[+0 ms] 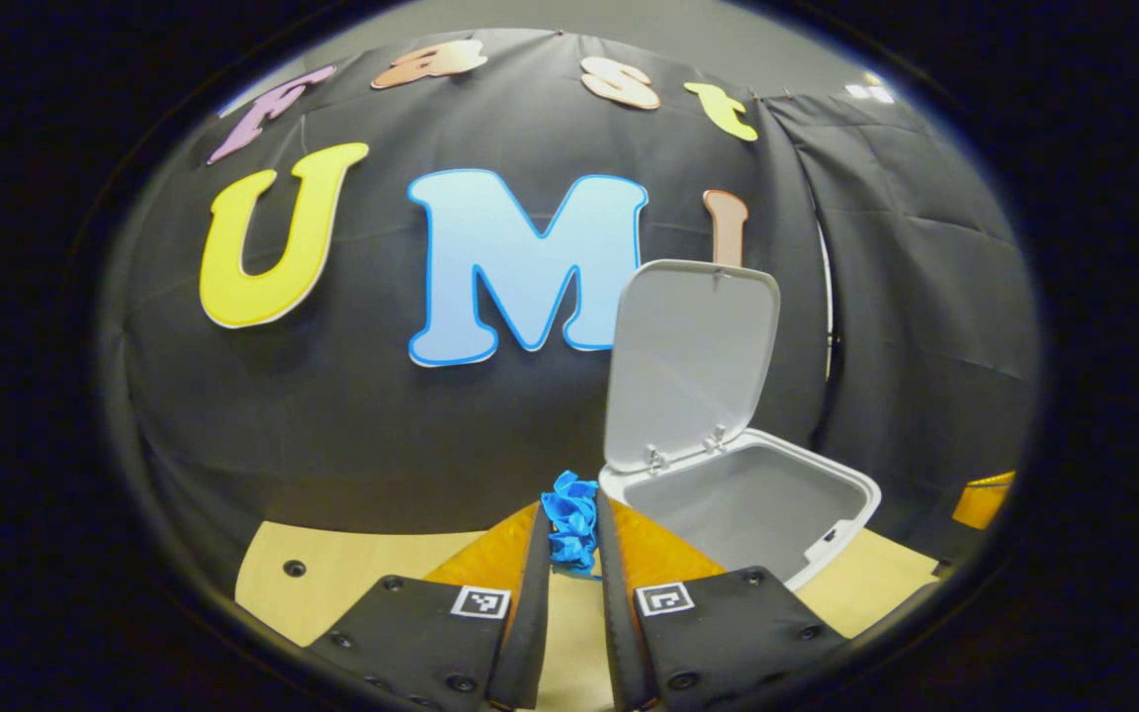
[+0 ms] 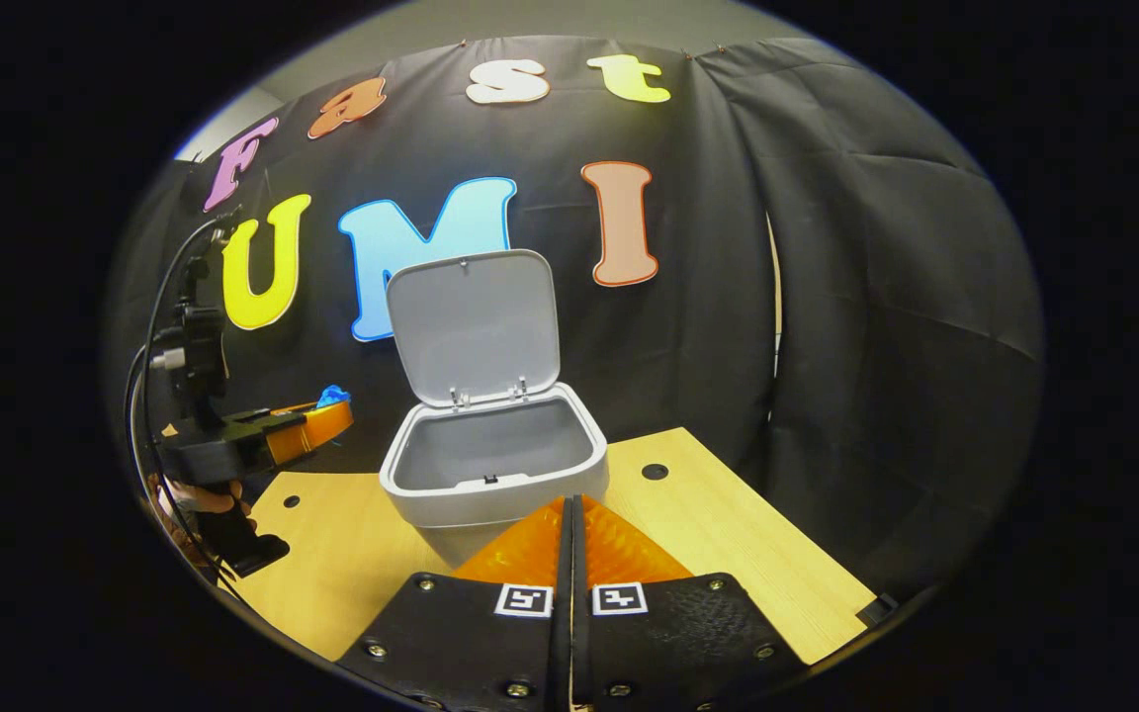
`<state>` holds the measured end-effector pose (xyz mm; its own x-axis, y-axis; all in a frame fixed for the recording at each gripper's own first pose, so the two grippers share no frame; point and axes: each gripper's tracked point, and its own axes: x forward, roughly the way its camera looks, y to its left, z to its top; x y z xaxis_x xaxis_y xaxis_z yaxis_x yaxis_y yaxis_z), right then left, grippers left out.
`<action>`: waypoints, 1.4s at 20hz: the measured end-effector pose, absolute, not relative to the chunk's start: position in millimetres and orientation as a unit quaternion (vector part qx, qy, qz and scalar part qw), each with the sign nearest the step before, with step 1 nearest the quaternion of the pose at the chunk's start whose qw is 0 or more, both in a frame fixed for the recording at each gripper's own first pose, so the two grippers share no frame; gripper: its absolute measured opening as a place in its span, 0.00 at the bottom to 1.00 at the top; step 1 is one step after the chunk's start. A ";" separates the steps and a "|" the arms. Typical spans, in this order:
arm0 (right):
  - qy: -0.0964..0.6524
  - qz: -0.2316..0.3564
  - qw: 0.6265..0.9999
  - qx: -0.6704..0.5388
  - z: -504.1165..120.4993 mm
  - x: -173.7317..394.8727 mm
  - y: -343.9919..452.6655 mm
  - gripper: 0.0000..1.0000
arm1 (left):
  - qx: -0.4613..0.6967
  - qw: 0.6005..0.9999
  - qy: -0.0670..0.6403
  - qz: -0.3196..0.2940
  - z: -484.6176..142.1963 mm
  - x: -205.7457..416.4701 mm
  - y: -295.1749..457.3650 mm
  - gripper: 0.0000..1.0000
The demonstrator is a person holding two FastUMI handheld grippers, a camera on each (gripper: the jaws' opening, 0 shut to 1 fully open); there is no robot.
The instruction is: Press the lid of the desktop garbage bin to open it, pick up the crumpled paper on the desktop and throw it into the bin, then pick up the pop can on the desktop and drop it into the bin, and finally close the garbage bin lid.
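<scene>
In the left gripper view, the left gripper [image 1: 572,554] is clenching a crumpled blue paper wad [image 1: 570,516] just beside the grey plastic desktop bin [image 1: 851,509], whose hinged lid [image 1: 690,361] is standing open; letting go this early would likely be dropping the wad outside the rim. In the right gripper view, the right gripper [image 2: 572,539] is hanging closed and empty before the bin on the pale wooden desktop [image 2: 728,539], the wad-carrying gripper off to the side.

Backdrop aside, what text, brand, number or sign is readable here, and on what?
None readable.
Grey plastic bin and its raised lid: blank.
Blue crumpled paper held by left gripper: no print.
Black-and-white square markers on left gripper and right gripper: patterns, not text.
</scene>
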<state>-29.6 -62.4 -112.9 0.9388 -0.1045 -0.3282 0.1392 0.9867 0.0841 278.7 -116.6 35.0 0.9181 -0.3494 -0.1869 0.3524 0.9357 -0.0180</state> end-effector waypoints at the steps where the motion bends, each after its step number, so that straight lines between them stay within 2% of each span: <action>1: 0.164 -0.066 0.983 0.053 -113.7 -31.4 -65.6 0.01 | 0.007 0.978 0.092 -0.187 36.4 279.5 -126.3 0.34; 10: 0.170 -0.095 0.979 0.059 -119.2 -47.7 -84.7 0.01 | 0.003 0.965 0.085 -0.246 43.7 271.3 -190.9 0.35; 13: 0.171 -0.098 0.979 0.060 -120.5 -51.9 -87.1 0.01 | -0.004 0.965 0.085 -0.249 43.5 269.4 -196.1 0.48; 16: 0.172 -0.096 0.979 0.061 -120.7 -53.4 -86.5 0.01 | -0.007 0.966 0.086 -0.244 42.0 269.6 -192.2 0.85; 21: 0.176 -0.086 0.979 0.062 -126.1 -53.1 -78.1 0.00 | -0.010 0.968 0.087 -0.233 41.9 269.4 -178.4 0.84; 28: 0.188 -0.043 0.980 0.056 -134.2 -45.8 -46.2 0.00 | -0.012 0.977 0.083 -0.197 45.9 266.7 -133.9 0.85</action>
<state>-45.8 -46.2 -134.2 0.9258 -0.0629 -0.3727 0.1050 0.9900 0.0937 266.7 -133.9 45.9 0.9085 -0.3875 -0.1565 0.3834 0.9218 -0.0569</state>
